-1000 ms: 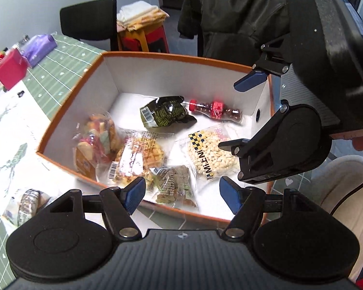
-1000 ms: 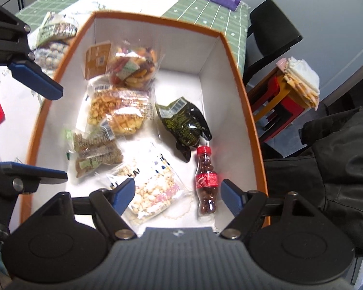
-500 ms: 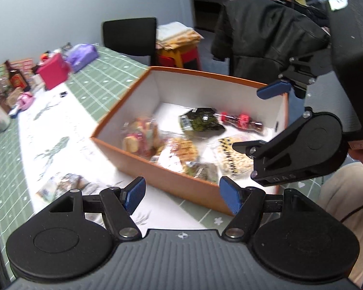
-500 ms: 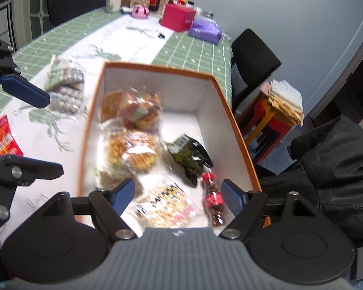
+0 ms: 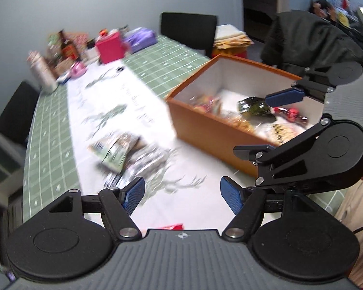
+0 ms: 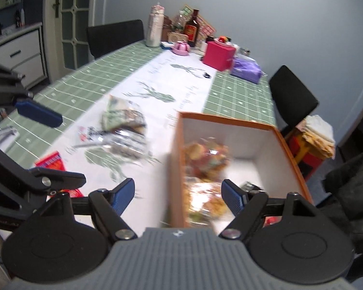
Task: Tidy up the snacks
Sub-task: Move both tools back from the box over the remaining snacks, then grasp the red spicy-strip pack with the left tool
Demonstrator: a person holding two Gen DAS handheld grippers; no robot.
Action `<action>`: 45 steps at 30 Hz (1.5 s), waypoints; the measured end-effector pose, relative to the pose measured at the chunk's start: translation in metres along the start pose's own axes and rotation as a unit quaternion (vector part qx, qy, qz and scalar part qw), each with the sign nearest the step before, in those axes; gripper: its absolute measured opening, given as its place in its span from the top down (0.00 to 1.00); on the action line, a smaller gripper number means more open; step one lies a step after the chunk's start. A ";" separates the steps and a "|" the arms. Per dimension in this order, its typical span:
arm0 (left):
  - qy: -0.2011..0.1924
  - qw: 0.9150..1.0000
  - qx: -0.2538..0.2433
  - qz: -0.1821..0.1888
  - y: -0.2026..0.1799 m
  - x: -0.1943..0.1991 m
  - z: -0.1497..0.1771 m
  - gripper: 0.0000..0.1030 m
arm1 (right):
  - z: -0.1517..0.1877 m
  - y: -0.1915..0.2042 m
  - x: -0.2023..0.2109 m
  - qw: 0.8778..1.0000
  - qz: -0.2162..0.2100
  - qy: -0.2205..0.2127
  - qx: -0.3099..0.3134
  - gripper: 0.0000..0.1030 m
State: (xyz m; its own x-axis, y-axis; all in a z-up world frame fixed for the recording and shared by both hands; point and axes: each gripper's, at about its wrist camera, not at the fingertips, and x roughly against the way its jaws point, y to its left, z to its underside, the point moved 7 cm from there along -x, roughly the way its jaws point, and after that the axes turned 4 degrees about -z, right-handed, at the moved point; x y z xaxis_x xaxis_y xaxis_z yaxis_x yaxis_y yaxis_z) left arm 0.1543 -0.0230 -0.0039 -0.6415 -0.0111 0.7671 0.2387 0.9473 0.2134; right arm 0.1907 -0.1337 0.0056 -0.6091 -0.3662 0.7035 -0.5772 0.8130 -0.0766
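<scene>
Nearest to us, our left tongs (image 5: 182, 195) stand wide with nothing between the blue pads, and their jaws are opening a little more. They hang over the white runner of the tabletop (image 5: 200, 193). Our right tongs (image 6: 177, 194) are also wide and empty, straddling the near left wall of the orange cardboard box with white inside (image 6: 288, 149).

Just ahead of the left tongs, slightly to their left, lies the loose heap of clear and silvery snack packets (image 5: 123, 154) that is not yet boxed. From the right tongs the same heap (image 6: 123, 130) lies ahead and well to the left, outside the box. We judge the left hand the nearer one for the next pick.

The picture is blurred, so the heap's outline is rough. Its long axis seems to run diagonally, from near left to far right in the left view, roughly along the runner. Which end is a packet's top we cannot tell.

A flat red packet (image 6: 52, 162) lies nearer us on the runner, close to the left tongs (image 6: 37, 113). Beyond, the box already holds several packets and a small red-capped bottle (image 5: 290, 114).
</scene>
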 end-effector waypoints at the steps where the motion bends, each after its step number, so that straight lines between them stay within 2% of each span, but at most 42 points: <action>1: 0.004 1.000 0.009 -0.001 0.007 -0.001 0.005 0.18 | -0.001 0.006 -0.003 1.000 -0.005 -0.003 -0.002 0.25; 10: 0.038 0.995 0.084 -0.029 0.055 -0.028 0.057 0.17 | 0.017 0.047 -0.043 0.997 -0.058 -0.014 -0.054 0.25; 16: 0.062 0.989 0.130 -0.033 0.071 -0.047 0.093 0.17 | 0.042 0.064 -0.067 0.996 -0.055 -0.014 -0.070 0.26; 21: 0.092 0.974 0.205 -0.005 0.079 -0.061 0.127 0.17 | 0.060 0.080 -0.083 0.996 -0.062 -0.009 -0.066 0.29; 26: 0.102 0.959 0.265 0.020 0.078 -0.070 0.147 0.20 | 0.069 0.092 -0.103 0.998 -0.049 0.000 -0.045 0.48; 31: 0.098 0.942 0.317 0.040 0.079 -0.084 0.152 0.19 | 0.071 0.095 -0.120 0.998 -0.051 0.001 -0.035 0.57; 34: 0.083 0.938 0.334 0.045 0.083 -0.089 0.146 0.18 | 0.071 0.095 -0.127 0.998 -0.052 0.002 -0.033 0.63; 41: 0.072 0.939 0.335 0.036 0.085 -0.106 0.128 0.18 | 0.064 0.110 -0.132 0.997 -0.075 -0.011 -0.013 0.66; 45: 0.073 0.951 0.301 0.014 0.081 -0.114 0.118 0.18 | 0.062 0.115 -0.134 0.996 -0.082 -0.017 -0.009 0.67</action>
State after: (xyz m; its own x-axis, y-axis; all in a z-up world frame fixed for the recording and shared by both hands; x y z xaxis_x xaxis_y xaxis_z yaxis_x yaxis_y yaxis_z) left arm 0.1609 0.0926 -0.1457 -0.5227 0.0136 0.8524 -0.2355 0.9586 -0.1598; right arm 0.1721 -0.0196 -0.1410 -0.5251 -0.5096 0.6816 -0.6609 0.7488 0.0507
